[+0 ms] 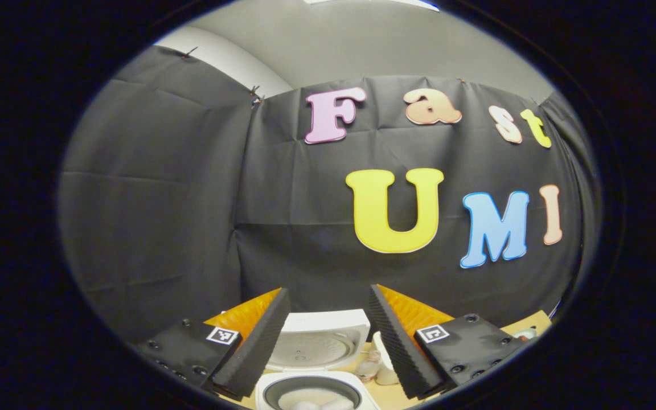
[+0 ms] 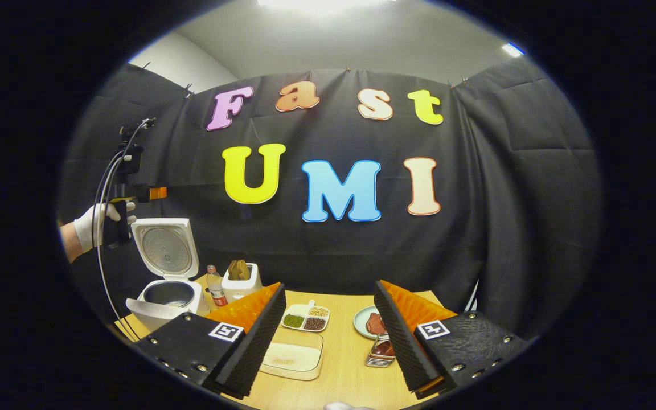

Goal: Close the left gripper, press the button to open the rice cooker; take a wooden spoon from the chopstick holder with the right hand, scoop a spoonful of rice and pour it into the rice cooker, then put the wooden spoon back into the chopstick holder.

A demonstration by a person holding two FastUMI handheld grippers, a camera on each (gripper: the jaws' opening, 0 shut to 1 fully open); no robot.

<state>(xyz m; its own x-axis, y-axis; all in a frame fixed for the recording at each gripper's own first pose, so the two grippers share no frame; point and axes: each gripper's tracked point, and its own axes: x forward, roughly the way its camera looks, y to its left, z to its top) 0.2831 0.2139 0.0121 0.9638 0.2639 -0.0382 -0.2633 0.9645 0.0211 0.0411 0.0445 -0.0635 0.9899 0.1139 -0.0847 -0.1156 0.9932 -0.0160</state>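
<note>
1. Right now my left claw (image 1: 328, 341) is released, fingers spread wide and holding nothing. It hangs above the rice cooker (image 1: 311, 393), whose pot sits just below and between my fingers, with the raised lid (image 1: 319, 341) standing straight ahead past the fingertips.
2. My right claw (image 2: 328, 341) is likewise released and empty. It hangs over the wooden table (image 2: 356, 364). A clear tray of rice (image 2: 296, 359) lies just under and between its fingers, a divided dish of beans (image 2: 305, 319) a little further ahead, and a plate (image 2: 365, 322) by the right finger.
3. Further out to the front left of the right claw stands the white chopstick holder (image 2: 241, 283), with wooden handles sticking out of it, a small bottle (image 2: 214, 287) beside it, and the open cooker beyond.
4. I judge the first step done: the lid is up. Fetching the spoon, scooping rice, pouring and returning the spoon are all left.
5. The right gripper view gives me the holder, the rice tray and my gloved left hand (image 2: 97, 225) raised above the cooker lid; the left gripper view gives me a look down into the pot.
</note>
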